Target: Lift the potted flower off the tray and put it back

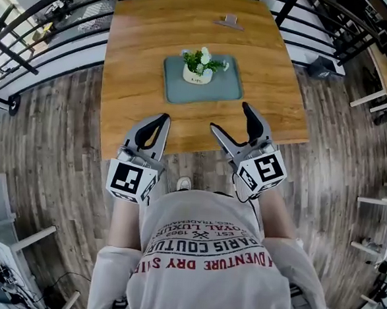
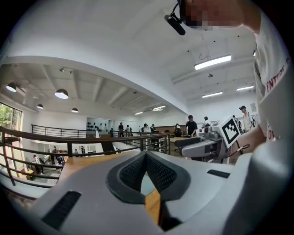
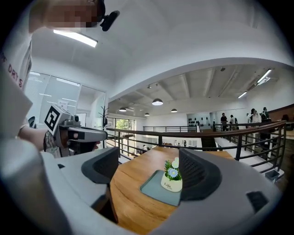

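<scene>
A small white pot of white and blue flowers (image 1: 199, 68) stands upright on a grey-green tray (image 1: 224, 90) in the middle of the wooden table (image 1: 137, 61). Both grippers hover over the table's near edge, short of the tray and touching nothing. My left gripper (image 1: 163, 119) is shut, its pads meeting at the tips (image 2: 146, 155) with nothing between them. My right gripper (image 1: 230, 117) is open and empty. In the right gripper view the potted flower (image 3: 172, 176) and tray (image 3: 158, 190) show beyond the open right gripper (image 3: 148, 173), close to the right pad.
A small metal object (image 1: 228, 21) lies at the table's far end. Black railings (image 1: 50, 35) run along the left and behind the table. Other tables and chairs (image 1: 384, 78) stand to the right. Several people (image 2: 190, 125) stand far off.
</scene>
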Available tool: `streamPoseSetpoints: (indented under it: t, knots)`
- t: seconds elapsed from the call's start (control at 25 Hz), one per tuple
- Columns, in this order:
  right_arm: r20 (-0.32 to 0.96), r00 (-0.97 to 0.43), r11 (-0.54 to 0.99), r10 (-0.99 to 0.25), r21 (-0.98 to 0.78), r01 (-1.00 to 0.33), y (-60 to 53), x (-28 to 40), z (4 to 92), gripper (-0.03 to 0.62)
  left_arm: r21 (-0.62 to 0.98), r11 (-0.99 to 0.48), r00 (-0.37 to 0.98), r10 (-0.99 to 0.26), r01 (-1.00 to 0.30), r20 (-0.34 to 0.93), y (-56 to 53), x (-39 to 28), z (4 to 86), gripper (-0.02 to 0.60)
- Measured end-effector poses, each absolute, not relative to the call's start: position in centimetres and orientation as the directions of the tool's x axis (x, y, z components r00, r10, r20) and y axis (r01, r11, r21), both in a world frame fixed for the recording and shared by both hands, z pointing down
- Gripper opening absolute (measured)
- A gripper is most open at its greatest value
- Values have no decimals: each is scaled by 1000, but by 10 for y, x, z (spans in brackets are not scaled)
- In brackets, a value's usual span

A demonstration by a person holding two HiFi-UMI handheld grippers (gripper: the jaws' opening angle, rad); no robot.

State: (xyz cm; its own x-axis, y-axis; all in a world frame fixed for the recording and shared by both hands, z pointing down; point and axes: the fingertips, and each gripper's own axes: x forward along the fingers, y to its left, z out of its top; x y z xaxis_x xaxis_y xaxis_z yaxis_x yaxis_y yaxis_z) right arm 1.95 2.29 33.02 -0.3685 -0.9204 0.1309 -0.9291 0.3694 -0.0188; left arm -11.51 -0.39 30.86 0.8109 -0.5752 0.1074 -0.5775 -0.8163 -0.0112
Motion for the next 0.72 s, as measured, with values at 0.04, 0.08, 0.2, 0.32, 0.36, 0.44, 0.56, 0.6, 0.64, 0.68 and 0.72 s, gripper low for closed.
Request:
streamPoseSetpoints:
  t: [0.04, 0.08, 0.2, 0.32, 0.36, 0.44, 0.56, 0.6, 0.64, 0.68, 0.72]
  knots:
    - [144, -370, 372, -918, -13, -928, 15, 22, 333, 397, -6, -818, 812, -573, -576, 112, -12, -113, 310, 12]
    - [157, -374, 378, -914, -7, -926, 8, 25, 336, 397, -1, -818, 813, -571, -575, 115, -20, -111, 312, 12]
    - [198, -384, 390, -902, -9, -921, -12, 37, 347, 398, 10, -814, 807, -575, -581, 130, -38, -101, 319, 12]
    - [225, -410, 418, -884, -14, -908, -35, 56, 360, 399, 8, -801, 793, -592, -599, 144, -57, -85, 328, 12]
    - [235, -420, 429, -877, -16, -903, -44, 63, 365, 399, 7, -795, 787, -599, -606, 147, -64, -79, 330, 12]
    - [266, -450, 462, -852, -18, -886, -63, 73, 377, 400, 10, -782, 773, -615, -624, 153, -78, -70, 336, 12]
    - [338, -512, 548, -789, 12, -836, -89, 81, 398, 407, 10, -763, 754, -637, -647, 160, -99, -59, 343, 12]
    - [365, -529, 579, -766, 34, -815, -98, 83, 405, 408, 8, -757, 748, -644, -654, 158, -106, -56, 344, 12]
    - [393, -543, 608, -742, 53, -792, -107, 86, 412, 411, 6, -749, 741, -653, -662, 158, -114, -52, 347, 12]
    - [420, -554, 633, -719, 65, -771, -116, 88, 420, 416, 9, -740, 731, -663, -673, 160, -121, -49, 350, 12]
    - [446, -563, 655, -695, 70, -753, -125, 91, 430, 420, 15, -729, 720, -674, -685, 166, -127, -46, 355, 12]
